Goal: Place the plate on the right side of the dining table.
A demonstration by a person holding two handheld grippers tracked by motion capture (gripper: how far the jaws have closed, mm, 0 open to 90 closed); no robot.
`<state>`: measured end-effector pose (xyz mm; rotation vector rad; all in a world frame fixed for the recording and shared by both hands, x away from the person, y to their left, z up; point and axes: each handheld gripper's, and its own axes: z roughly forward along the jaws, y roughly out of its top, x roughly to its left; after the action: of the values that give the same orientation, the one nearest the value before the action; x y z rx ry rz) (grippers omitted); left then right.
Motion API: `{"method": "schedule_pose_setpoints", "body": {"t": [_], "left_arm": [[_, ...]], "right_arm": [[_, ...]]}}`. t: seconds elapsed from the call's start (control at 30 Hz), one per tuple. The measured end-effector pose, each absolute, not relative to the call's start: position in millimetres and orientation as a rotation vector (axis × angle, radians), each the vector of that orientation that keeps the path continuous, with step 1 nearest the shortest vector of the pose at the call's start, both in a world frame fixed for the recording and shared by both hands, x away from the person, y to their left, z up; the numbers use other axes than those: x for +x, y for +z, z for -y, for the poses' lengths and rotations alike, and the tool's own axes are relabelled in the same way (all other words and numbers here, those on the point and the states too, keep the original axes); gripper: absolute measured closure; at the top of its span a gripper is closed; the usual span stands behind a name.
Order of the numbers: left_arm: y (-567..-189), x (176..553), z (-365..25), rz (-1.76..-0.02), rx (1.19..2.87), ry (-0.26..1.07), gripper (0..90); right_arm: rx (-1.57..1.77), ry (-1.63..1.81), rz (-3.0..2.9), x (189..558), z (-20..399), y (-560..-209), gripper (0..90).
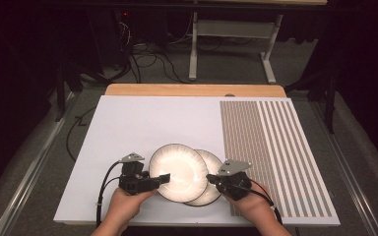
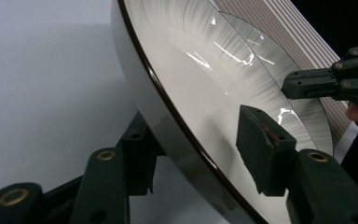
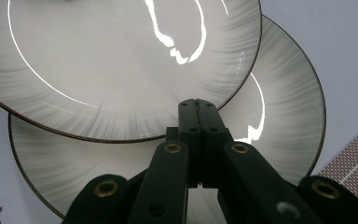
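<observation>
Two white plates with grey streaks and a dark rim lie overlapped near the front of the white board [image 1: 142, 123]. The upper plate [image 1: 179, 169] [image 2: 191, 70] [image 3: 121, 60] rests partly on the lower plate [image 1: 215, 164] [image 2: 261, 44] [image 3: 284, 93]. My left gripper [image 1: 165, 178] [image 2: 198, 135] straddles the upper plate's left rim, one jaw under it and one pad [image 2: 261, 144] just above its inner face; the jaws stand open. My right gripper [image 1: 210, 179] [image 3: 196, 105] [image 2: 289, 86] is shut with nothing in it, its tip over the lower plate at the upper plate's right edge.
A brown-and-white striped panel [image 1: 275, 147] covers the board's right part. A wooden table edge [image 1: 192, 90] runs behind the board. Cables and a white frame's legs [image 1: 193, 49] lie on the floor beyond. The person's hands come in at the bottom.
</observation>
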<state>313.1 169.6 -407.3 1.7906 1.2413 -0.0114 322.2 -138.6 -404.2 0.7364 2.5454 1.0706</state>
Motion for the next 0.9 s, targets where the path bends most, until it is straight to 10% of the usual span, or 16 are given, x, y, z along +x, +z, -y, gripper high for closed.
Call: {"method": "schedule_pose_setpoints", "body": {"t": [0.9], "left_arm": [[-405,312,-179,-1.248,1.668,-0.056,68.7]], "right_arm": [[0.77,1.121,-2.505,320,149,-396,90.0]]}}
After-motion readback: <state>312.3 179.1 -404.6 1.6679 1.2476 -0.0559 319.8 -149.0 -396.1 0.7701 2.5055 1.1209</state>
